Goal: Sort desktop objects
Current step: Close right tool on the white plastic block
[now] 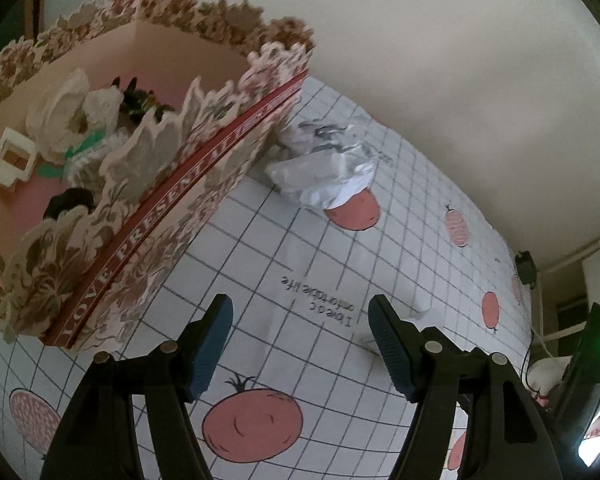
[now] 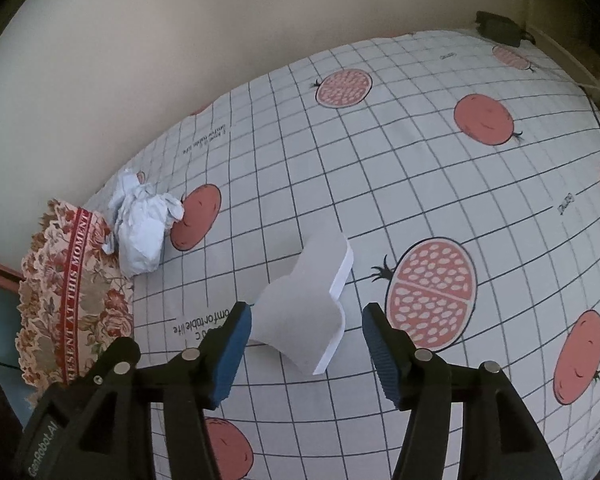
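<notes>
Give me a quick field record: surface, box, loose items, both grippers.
surface: tablecloth, checked with fruit prints
box: floral box, open top, small items inside
loose item 1: crumpled paper, next to the box
loose item 2: white block, lying on the cloth
left gripper: open, nothing between the jaws
right gripper: open, straddling the near end of the white block, not gripping

You get dim, soft indoor light in both views, with no hard glare. The grid lines on the table [image 2: 380,184] bow strongly outward, and black corners frame each round fisheye picture. In the left wrist view, the flowered box [image 1: 148,184] is slightly blurred along its scalloped rim. A crumpled paper [image 1: 324,164] casts only a faint shadow. Colours look muted and greyish.
</notes>
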A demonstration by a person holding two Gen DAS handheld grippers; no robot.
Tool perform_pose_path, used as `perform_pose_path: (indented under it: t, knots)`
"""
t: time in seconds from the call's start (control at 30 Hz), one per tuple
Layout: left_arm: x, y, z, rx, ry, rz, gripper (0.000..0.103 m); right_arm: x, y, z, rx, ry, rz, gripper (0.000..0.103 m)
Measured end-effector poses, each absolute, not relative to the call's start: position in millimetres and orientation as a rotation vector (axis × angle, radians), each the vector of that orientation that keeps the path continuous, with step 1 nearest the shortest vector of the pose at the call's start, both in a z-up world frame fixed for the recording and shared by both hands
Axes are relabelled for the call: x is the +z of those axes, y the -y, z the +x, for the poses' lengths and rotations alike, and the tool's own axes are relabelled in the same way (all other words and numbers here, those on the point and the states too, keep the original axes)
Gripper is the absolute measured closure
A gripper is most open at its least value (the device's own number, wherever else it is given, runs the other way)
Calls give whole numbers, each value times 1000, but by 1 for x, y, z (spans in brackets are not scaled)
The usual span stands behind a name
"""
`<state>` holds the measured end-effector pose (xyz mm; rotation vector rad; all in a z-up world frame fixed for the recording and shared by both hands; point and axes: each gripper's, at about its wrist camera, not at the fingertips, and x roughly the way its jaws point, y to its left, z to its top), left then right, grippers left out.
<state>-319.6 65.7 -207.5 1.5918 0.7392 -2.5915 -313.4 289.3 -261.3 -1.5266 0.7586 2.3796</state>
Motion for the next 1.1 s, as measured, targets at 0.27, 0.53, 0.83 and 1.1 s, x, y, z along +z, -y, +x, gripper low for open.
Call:
perform_pose_path:
  t: [0.27, 0.53, 0.83, 1.1]
  knots:
    - [-221, -58, -321, -2498, -731, 1648, 32, -264, -280, -320, 2400, -713, -1538, 27]
    - [-230, -50, -319, -2423, -704, 1680, 32, -272, -271, -327, 2396, -675, -1565, 24]
    - [-235, -42, -320, -2383, -729, 1706, 32, -278, -264, -334, 2389, -602, -1560, 24]
    - [-238, -38, -320, -2369, -742, 1716, 32, -285, -251, -340, 2404, -491, -1595, 24]
